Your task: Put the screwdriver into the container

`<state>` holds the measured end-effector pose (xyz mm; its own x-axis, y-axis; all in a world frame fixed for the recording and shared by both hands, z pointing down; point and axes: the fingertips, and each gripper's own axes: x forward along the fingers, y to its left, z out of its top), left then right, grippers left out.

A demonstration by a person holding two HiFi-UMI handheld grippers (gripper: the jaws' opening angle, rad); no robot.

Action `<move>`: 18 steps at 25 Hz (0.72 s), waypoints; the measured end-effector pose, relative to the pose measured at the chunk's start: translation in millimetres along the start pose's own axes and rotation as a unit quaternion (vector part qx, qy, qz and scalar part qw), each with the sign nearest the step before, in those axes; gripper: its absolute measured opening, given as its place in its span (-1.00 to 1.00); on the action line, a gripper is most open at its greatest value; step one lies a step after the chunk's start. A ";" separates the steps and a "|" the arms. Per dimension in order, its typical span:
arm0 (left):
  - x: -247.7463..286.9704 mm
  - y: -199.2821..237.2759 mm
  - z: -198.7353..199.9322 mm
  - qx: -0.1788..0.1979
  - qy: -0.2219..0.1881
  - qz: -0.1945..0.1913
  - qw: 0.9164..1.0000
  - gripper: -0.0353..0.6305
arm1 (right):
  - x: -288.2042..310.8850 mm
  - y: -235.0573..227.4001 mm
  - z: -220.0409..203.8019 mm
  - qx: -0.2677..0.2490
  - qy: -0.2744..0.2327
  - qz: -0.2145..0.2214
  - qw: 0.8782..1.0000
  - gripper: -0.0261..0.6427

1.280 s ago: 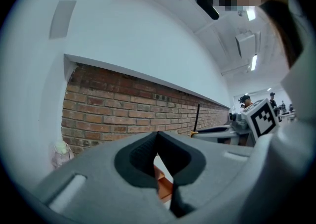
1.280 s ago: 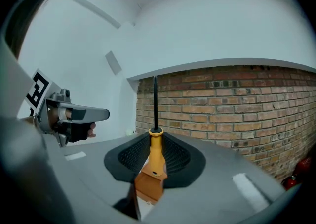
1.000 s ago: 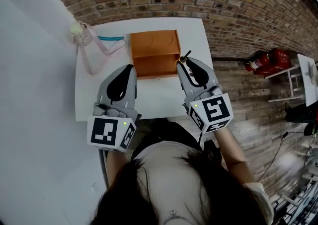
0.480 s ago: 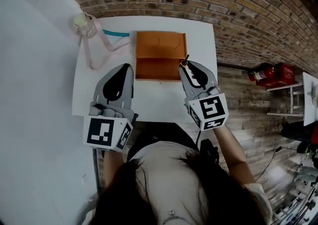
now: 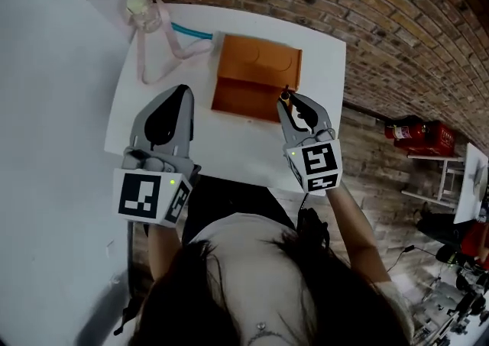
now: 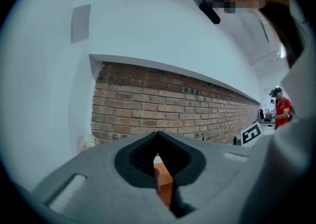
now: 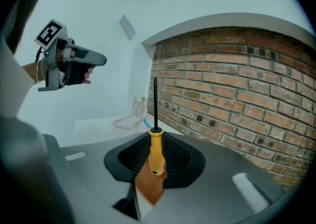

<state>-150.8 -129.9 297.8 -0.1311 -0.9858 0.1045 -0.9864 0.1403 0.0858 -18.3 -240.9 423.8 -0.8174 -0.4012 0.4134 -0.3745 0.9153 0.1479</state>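
1. The right gripper (image 5: 287, 102) has its jaws closed on the yellow handle of the screwdriver (image 7: 155, 152). The black shaft points straight out beyond the jaw tips.
2. In the head view the screwdriver is at the right near corner of the orange container (image 5: 256, 69), held in the jaws and not lying inside it.
3. The left gripper (image 5: 181, 98) has its jaws closed together with nothing between them. It hangs over the white table (image 5: 229, 146), just left of the container and apart from it.
4. The container stands open-topped on the far half of the table, close to the brick wall (image 5: 367, 24).
5. In the far left corner of the table lie a small clear bottle (image 5: 137, 4) and a pale looped strap (image 5: 157, 54). They are well apart from both grippers.
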 end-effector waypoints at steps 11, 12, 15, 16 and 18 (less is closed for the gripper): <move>2.4 30.7 -3.5 -0.008 0.005 0.023 1.000 -0.89 | 37.7 8.2 -25.4 -0.045 0.041 0.025 0.998 -0.68; 3.3 34.0 -3.5 -0.009 0.005 0.023 1.000 -0.89 | 41.1 8.8 -28.1 -0.050 0.046 0.026 0.997 -0.68; 5.8 43.5 -4.3 -0.011 0.007 0.022 1.000 -0.89 | 50.3 10.5 -37.6 -0.067 0.062 0.026 0.995 -0.68; 6.4 46.4 -4.7 -0.011 0.009 0.022 1.000 -0.89 | 53.3 11.2 -41.4 -0.071 0.069 0.027 0.995 -0.68; 7.5 52.0 -4.5 -0.011 0.011 0.020 1.000 -0.89 | 59.0 12.2 -49.1 -0.073 0.084 0.029 0.993 -0.68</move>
<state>-202.6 -129.6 307.5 -0.1679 -0.9773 0.1294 -0.9780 0.1816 0.1028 -49.5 -251.7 494.1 -0.7469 -0.3471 0.5671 -0.2508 0.9370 0.2432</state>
